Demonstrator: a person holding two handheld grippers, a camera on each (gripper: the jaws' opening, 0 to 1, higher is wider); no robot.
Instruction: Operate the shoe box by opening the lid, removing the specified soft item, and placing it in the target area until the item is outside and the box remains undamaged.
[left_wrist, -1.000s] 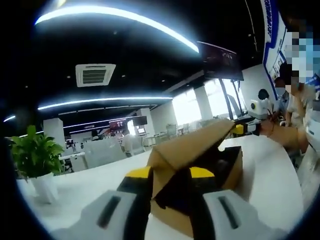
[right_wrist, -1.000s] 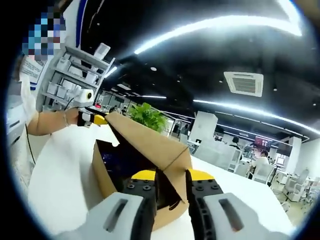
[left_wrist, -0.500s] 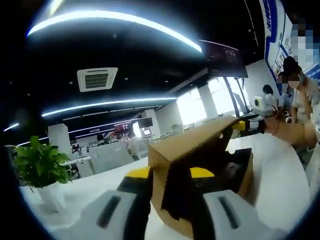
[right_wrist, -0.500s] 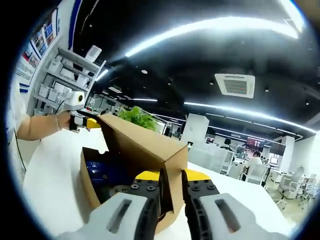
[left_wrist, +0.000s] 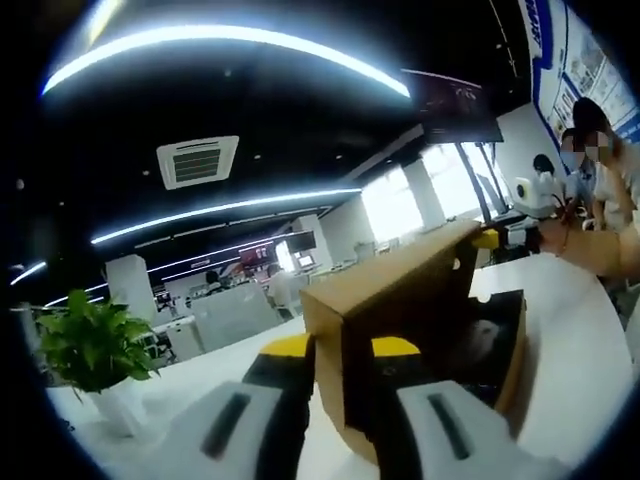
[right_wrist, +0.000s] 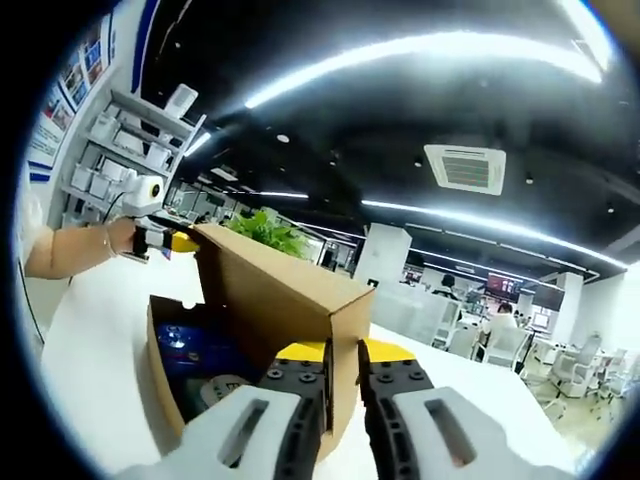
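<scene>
A brown cardboard shoe box (right_wrist: 165, 365) stands on a white table with its lid (right_wrist: 270, 285) raised on its hinge. Something blue (right_wrist: 185, 345) and something pale grey lie inside; what they are is unclear. My right gripper (right_wrist: 343, 352) is shut on the lid's corner flap. In the left gripper view the lid (left_wrist: 400, 290) rises over the dark box interior (left_wrist: 490, 345), and my left gripper (left_wrist: 343, 350) is shut on the lid's other end flap. Each gripper's yellow tip also shows at the far end of the lid, the right gripper (left_wrist: 487, 238) and the left gripper (right_wrist: 172, 241).
The white table (left_wrist: 565, 310) spreads around the box. A potted green plant (left_wrist: 95, 345) stands on it beyond one end of the box. A person's forearm (right_wrist: 70, 250) reaches in from the left. Grey shelving (right_wrist: 140, 150) lines the wall behind.
The lid has swung further up with both grippers on it, and more of the box's inside shows. Both views have tilted with the lift.
</scene>
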